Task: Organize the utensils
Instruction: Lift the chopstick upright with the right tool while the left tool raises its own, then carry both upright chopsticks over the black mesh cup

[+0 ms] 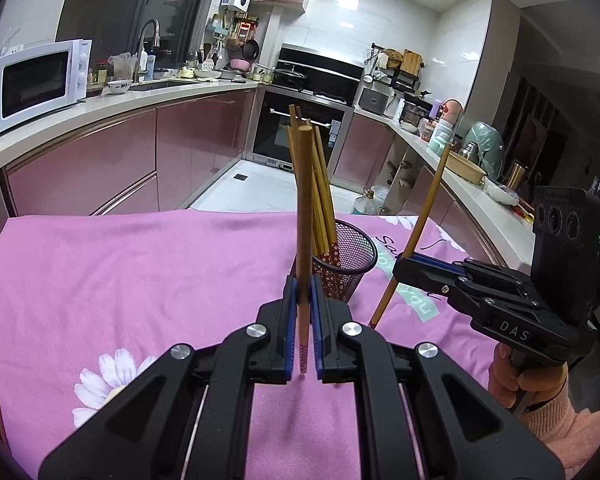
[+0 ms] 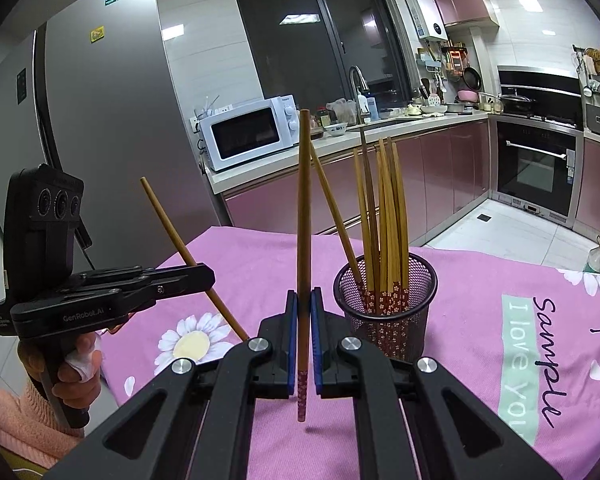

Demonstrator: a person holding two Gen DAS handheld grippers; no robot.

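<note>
Left tool [image 1: 304, 292] chopstick [image 1: 304, 216]: patterned tip left-view only.

The right gripper [image 1: 404, 266] bore "DAS"; the left gripper [image 2: 206, 276] read "GenRobot.AI" — small print beside it was illegible. The pink tablecloth [image 2: 480, 320] showed "Sample" and "I love yo" — probably "you".

**Both grippers clamping, raised over the table**

The left gripper [image 1: 304, 292] is pinching with jaws nearly closed, pointing forward and slightly down. The right gripper [image 2: 304, 304] is doing likewise, each gripped by a hand [image 1: 528, 376] in a pink sleeve.
</note>
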